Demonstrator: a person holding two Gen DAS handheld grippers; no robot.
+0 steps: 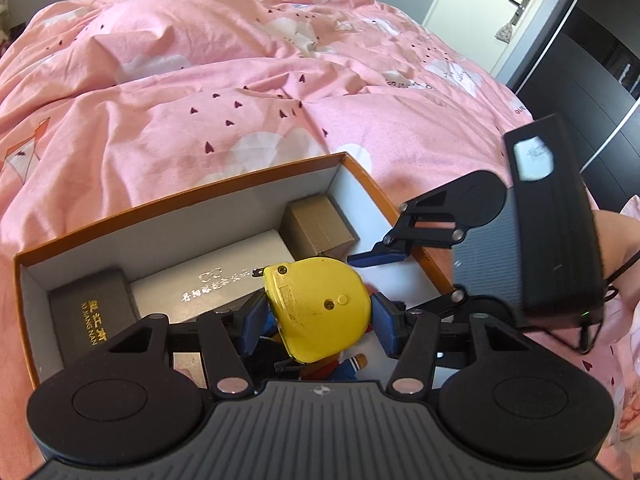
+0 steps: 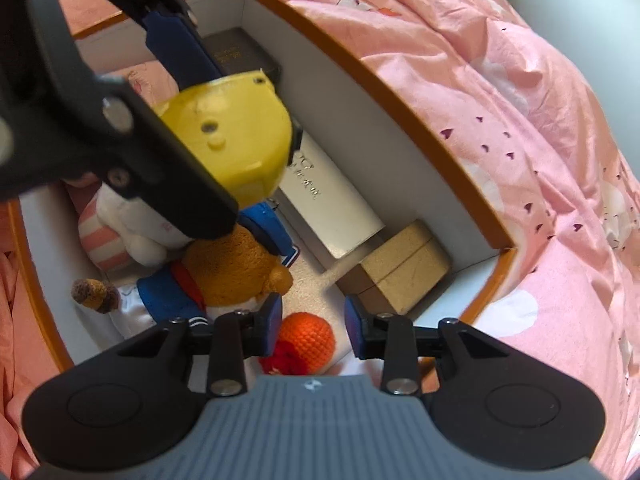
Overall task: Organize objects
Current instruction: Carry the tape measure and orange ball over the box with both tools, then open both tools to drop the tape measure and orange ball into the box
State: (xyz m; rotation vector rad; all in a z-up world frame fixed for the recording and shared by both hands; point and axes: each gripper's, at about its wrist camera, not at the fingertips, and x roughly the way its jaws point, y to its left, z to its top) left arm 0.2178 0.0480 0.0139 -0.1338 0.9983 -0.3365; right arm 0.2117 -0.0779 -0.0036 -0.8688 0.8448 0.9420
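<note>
Left gripper (image 1: 316,316): blue pads pinching a yellow plastic toy (image 1: 320,304) from both sides, held above the near part of the orange-rimmed box (image 1: 180,196); toy not yet set down.

Right gripper (image 2: 312,320): fingers spread partway, nothing between them; an orange crochet ball (image 2: 308,340) lies just below the gap, untouched.

Box contents, near to far: crochet ball; brown plush bear (image 2: 236,268) in blue clothing; white plush with pink stripes (image 2: 120,236) at its left; tan cardboard carton (image 2: 404,268) in the right corner; long grey case (image 1: 208,280) along the far wall; dark case with gold lettering (image 1: 92,312) in the far left corner.

Progress, judged: mostly packed; the yellow toy remains to be placed.

Obstruction: the bear lies directly under the toy; free floor is scarce.

Surroundings: pink printed bedding (image 1: 240,100) beneath and beyond the box; a door (image 1: 500,12) at far right.
</note>
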